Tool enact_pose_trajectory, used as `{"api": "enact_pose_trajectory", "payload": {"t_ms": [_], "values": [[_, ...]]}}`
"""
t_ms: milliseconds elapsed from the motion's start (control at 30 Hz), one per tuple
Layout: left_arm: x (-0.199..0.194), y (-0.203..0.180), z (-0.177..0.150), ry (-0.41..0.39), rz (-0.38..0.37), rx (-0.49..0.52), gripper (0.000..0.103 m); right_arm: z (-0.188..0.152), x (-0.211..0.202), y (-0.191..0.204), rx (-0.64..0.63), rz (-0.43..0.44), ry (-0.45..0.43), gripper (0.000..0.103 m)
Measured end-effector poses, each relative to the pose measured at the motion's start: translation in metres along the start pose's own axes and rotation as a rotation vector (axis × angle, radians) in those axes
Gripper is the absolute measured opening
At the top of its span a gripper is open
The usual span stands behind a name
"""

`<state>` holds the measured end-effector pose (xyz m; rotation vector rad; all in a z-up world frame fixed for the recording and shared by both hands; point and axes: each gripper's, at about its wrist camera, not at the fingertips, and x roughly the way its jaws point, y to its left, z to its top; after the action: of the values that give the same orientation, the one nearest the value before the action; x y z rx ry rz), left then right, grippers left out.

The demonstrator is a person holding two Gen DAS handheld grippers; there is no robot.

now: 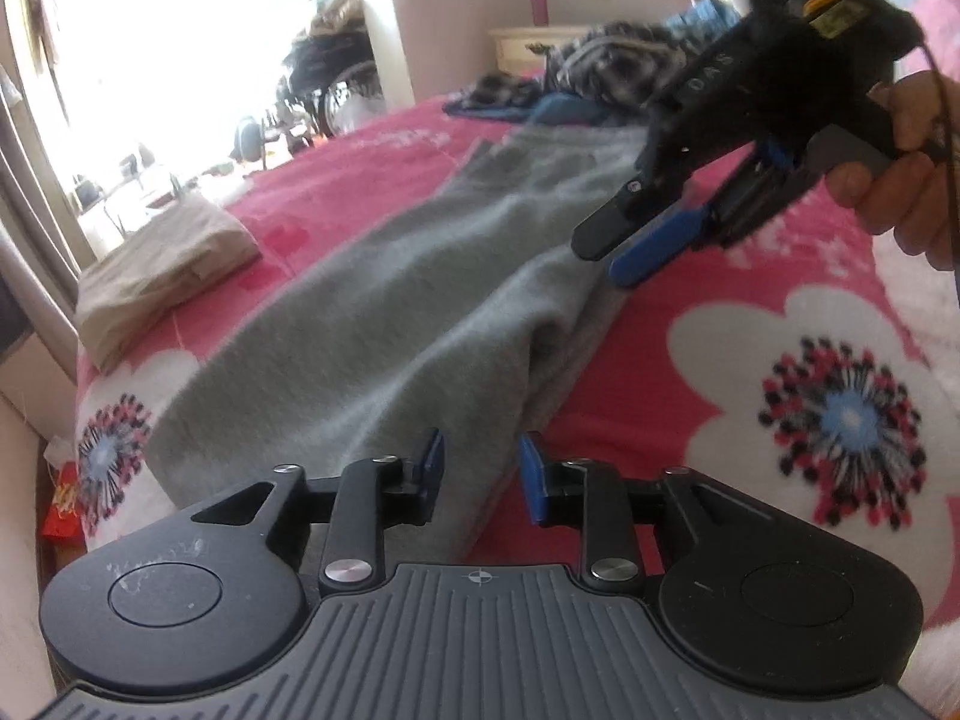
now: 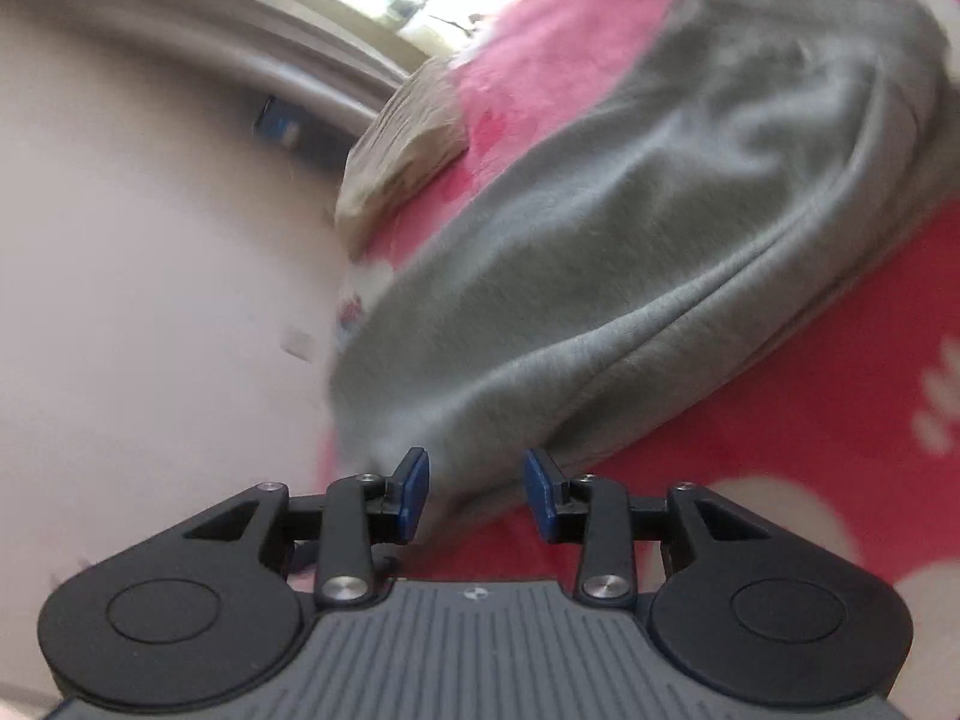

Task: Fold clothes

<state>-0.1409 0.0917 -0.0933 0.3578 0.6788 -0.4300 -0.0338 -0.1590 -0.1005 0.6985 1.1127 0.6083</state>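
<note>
A grey garment (image 1: 390,312) lies lengthwise on the pink floral bedspread (image 1: 750,312), with a raised fold along its right side. My left gripper (image 1: 482,474) is open at the garment's near end, with cloth showing in the gap between its blue pads; I cannot tell if they touch it. A hand holds my right gripper (image 1: 612,255) farther up, just above the garment's right edge. In the right wrist view the right gripper (image 2: 477,492) is open, the grey garment (image 2: 600,276) spread in front of it and its layered edge near the fingertips.
A folded beige garment (image 1: 162,276) sits near the bed's left edge, also seen in the right wrist view (image 2: 402,144). A pile of dark and blue clothes (image 1: 600,66) lies at the bed's far end. A red packet (image 1: 60,510) lies on the floor at left.
</note>
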Motion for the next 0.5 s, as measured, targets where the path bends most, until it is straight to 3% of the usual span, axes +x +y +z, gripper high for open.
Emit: {"api": "enact_pose_trajectory", "payload": {"t_ms": [133,267,433,500], "values": [[0.013,-0.007,0.009,-0.011,0.025,0.069,0.044,0.012,0.014,-0.009,0.19,0.071,0.101,0.039],[0.029,-0.016,0.012,-0.024,0.072,0.111,0.043,0.009,0.028,-0.016,0.325,0.102,0.165,0.039],[0.032,-0.02,0.01,-0.03,0.059,0.112,0.014,0.006,0.038,-0.023,0.407,0.094,0.195,0.039],[0.03,-0.023,0.006,-0.023,0.035,0.125,0.011,0.005,0.042,-0.025,0.44,0.09,0.208,0.039]]}}
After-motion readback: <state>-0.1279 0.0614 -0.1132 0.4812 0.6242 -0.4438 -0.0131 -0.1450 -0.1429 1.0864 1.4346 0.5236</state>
